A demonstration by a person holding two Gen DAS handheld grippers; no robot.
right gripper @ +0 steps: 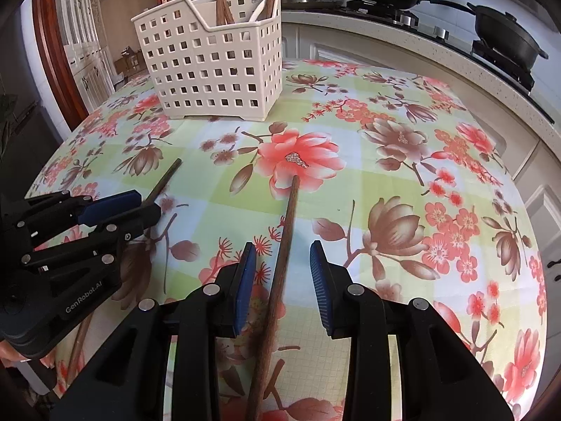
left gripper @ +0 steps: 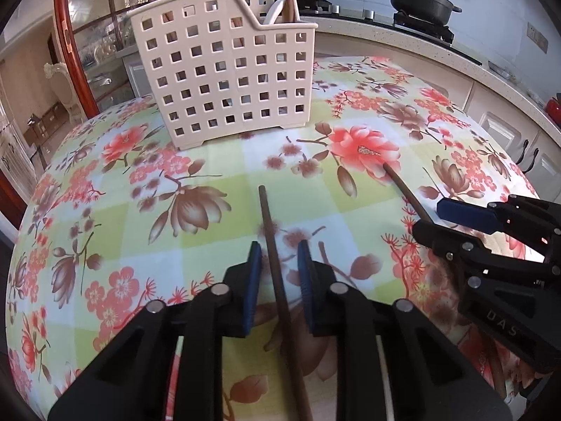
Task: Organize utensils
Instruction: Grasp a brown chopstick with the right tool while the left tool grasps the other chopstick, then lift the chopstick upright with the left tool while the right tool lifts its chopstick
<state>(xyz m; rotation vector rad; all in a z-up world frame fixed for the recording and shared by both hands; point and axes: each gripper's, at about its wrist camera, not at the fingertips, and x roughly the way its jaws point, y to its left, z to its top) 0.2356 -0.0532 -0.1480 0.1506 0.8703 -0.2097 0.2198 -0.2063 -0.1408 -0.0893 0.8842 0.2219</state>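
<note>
Left wrist view shows the left gripper [left gripper: 279, 263] open a little, its blue pads on both sides of one chopstick [left gripper: 271, 242] that lies on the tabletop [left gripper: 228, 193]; the pads do not touch it. Right wrist view shows the right gripper [right gripper: 282, 273] open wider, around a second chopstick [right gripper: 285, 235], also not pressing it. So two chopsticks lie flat, each between the fingers of one gripper, well apart from each other. One white basket [right gripper: 214, 66] with square holes stands upright farther back on the flowered cloth, and several brown chopsticks and a white utensil stand inside it. Behind, on the stove [left gripper: 420, 24], there are two black pans. Nothing stands between the grippers and the basket.
</note>
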